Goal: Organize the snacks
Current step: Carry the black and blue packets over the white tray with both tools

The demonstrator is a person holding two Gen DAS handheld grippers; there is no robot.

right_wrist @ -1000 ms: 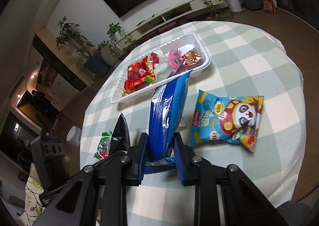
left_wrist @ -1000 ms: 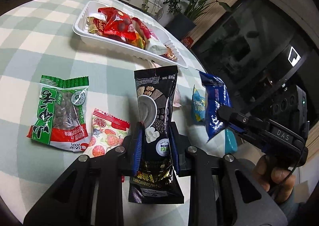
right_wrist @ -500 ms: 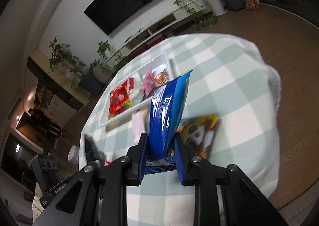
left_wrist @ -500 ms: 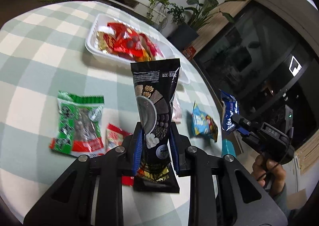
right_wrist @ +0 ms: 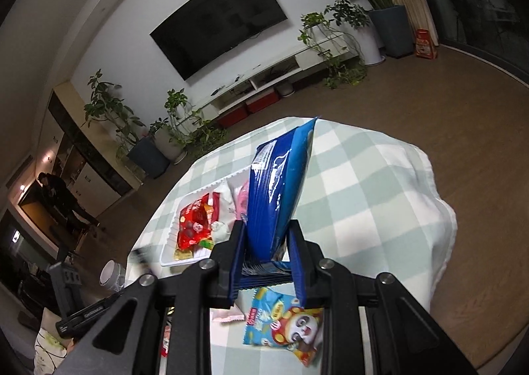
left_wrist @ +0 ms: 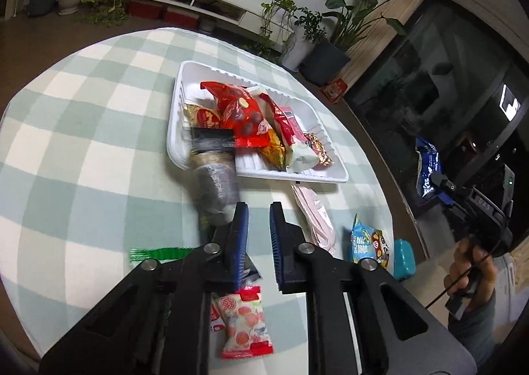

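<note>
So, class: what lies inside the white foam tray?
In the white foam tray: a red packet, a gold-wrapped sweet, other wrappers. Whatever lies beneath that pile is covered.

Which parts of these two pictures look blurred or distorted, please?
Left wrist view: the black foil snack packet is smeared by motion, while the white plastic tray is sharp; right wrist view: the blue snack bag is crisp, the panda-print packet below it slightly soft; both fisheye views bend the edge of the checked table.
</note>
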